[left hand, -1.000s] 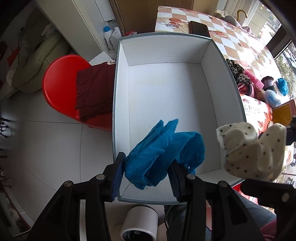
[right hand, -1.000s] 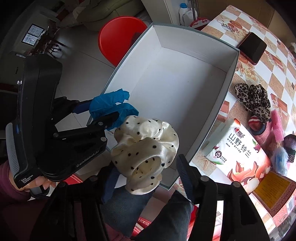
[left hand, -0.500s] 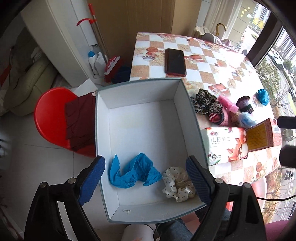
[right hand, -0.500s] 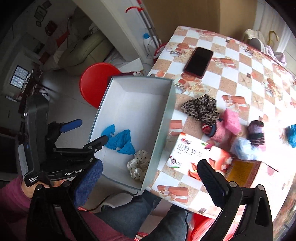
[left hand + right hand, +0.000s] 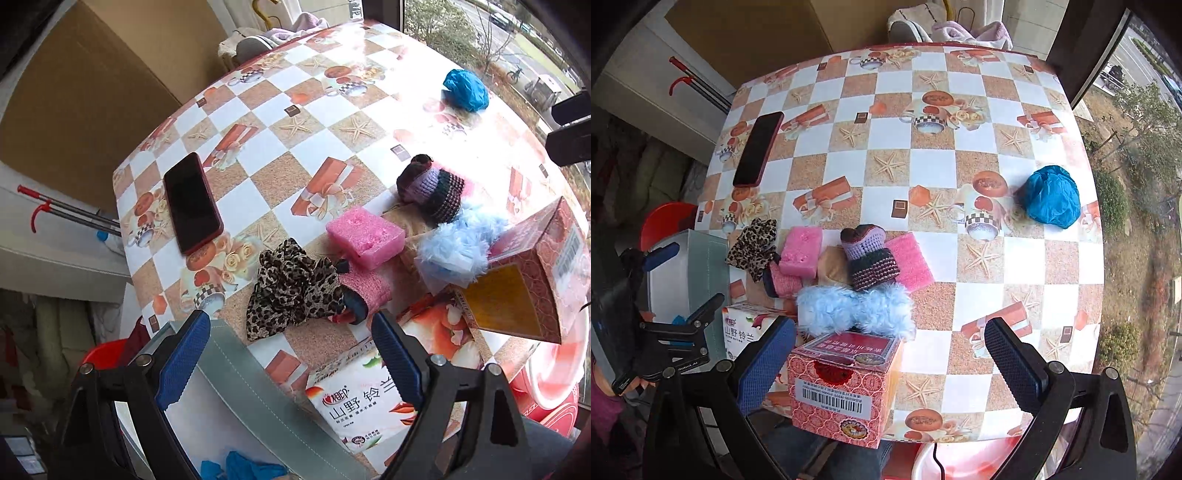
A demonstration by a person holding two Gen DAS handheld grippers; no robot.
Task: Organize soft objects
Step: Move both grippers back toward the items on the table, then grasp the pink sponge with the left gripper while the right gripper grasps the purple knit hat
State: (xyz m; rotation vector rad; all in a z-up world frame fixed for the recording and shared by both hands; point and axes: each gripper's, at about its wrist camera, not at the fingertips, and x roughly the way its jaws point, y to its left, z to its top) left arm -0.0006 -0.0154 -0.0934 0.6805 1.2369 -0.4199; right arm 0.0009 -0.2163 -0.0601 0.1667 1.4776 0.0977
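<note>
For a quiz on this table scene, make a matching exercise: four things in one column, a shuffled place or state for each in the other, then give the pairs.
Things:
1. phone
2. blue wad
3. leopard scrunchie
4. right gripper

Places or states:
A. alone on the table's window side, apart from the pile
B. open, nothing between its fingers
C. flat near the table's far left corner
D. at the pile's left end, nearest the box

Pairs: 1-C, 2-A, 3-D, 4-B
</note>
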